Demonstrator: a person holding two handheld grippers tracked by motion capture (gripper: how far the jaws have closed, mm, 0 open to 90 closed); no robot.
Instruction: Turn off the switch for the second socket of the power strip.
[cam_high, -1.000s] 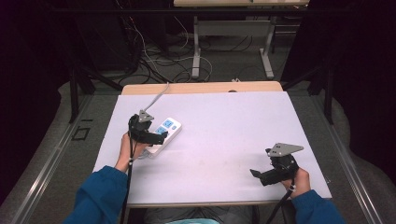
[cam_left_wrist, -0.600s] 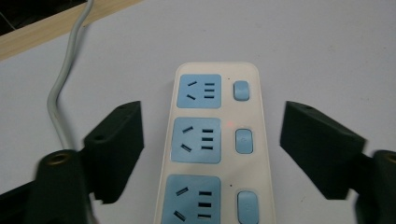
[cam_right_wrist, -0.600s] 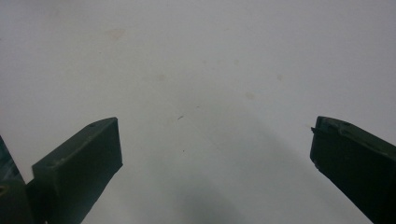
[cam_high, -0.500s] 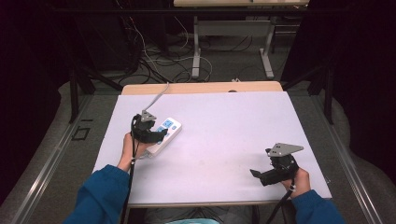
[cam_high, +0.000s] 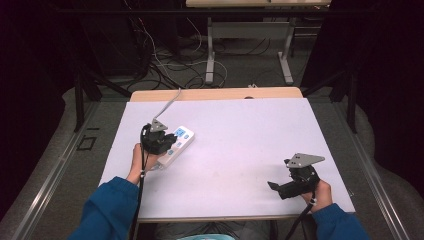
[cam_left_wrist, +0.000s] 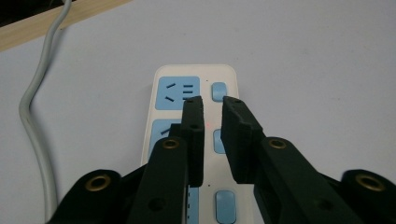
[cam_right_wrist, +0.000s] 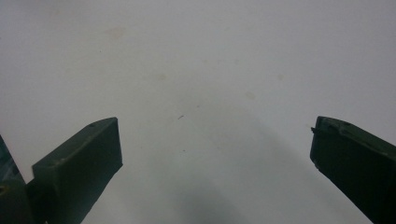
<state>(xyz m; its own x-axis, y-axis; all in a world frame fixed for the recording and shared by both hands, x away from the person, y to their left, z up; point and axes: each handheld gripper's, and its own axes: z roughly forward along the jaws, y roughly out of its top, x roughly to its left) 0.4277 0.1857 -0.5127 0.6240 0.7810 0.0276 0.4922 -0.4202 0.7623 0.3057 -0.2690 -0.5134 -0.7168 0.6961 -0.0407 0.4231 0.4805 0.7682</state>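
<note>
Left gripper view shows the white power strip (cam_left_wrist: 187, 135) lying flat on the tabletop (cam_left_wrist: 317, 60), its grey cable (cam_left_wrist: 32, 121) running away toward 11 o'clock. The left hand-held gripper (cam_left_wrist: 212, 114) hangs just above the strip; its jaws have just been closing and now leave only a narrow gap, with nothing between them. At 5 o'clock in the high view, well apart from the strip, the right hand-held gripper (cam_high: 276, 186) stands wide open and empty.
</note>
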